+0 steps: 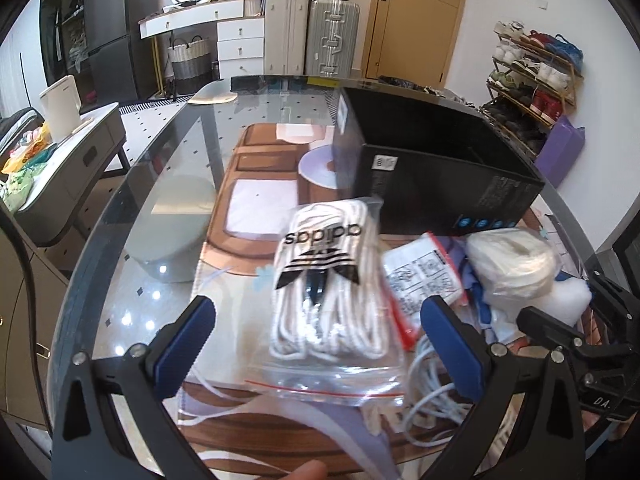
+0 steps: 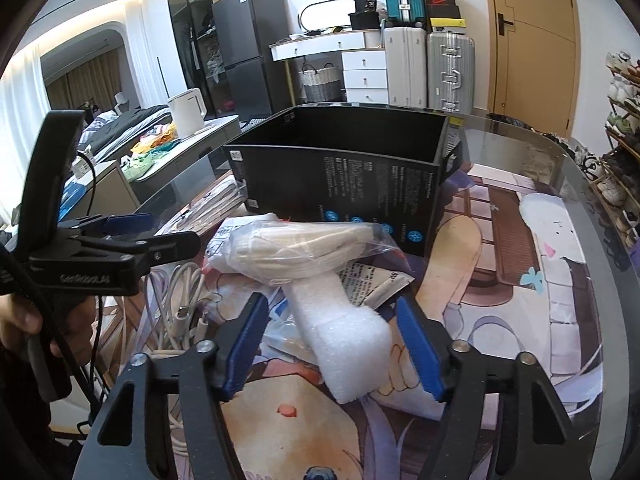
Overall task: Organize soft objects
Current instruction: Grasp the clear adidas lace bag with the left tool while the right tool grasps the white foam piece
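Slippery clear plastic is my worry: the bag of white laces (image 1: 332,292) lies between my left tongs (image 1: 316,336), spread wide and gripping nothing. My right tongs (image 2: 330,340), equally wide, straddle the foam block (image 2: 344,344). Pinch only film and either slides before reaching the black box (image 2: 344,176) ahead.

On the bench (image 1: 168,168) before me, the open box (image 1: 440,168) stands behind the pile. The bag of laces (image 1: 332,296) lies left of the labelled packet (image 1: 424,276); the foam piece (image 2: 344,340) lies nearest my right hand-held gripper (image 2: 332,344).
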